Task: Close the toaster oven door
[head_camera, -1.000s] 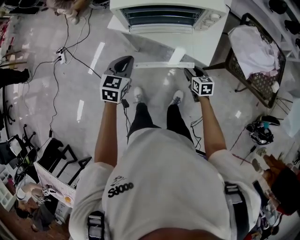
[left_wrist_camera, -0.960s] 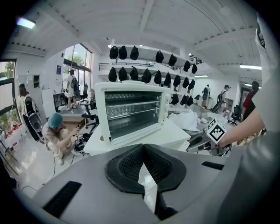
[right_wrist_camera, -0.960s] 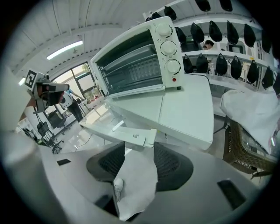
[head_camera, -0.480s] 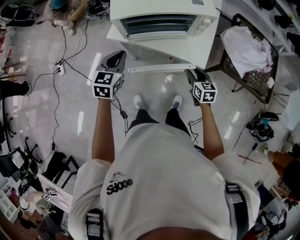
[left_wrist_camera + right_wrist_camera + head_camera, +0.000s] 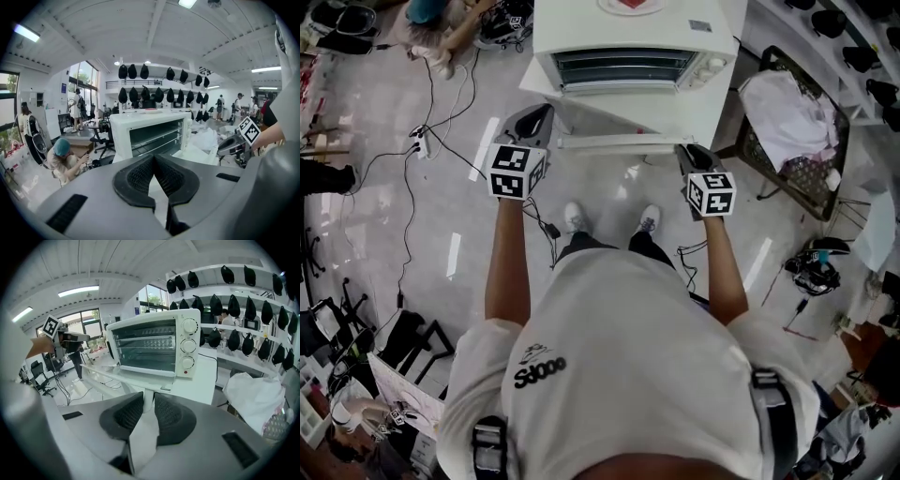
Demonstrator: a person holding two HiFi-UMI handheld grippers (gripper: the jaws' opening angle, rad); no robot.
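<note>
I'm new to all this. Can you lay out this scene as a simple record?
appliance: white toaster oven on a white table
door: open, folded down in front
right gripper: jaws have just been closing, now on the door's right front edge
left gripper: jaws together, by the door's left end
operator: person standing before the oven

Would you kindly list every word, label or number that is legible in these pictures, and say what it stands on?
"Sdooo", or close to it, in stylised letters: black print on the white shirt.
Too small to read: the small sticker and red emblem on top of the toaster oven, and its dials.
</note>
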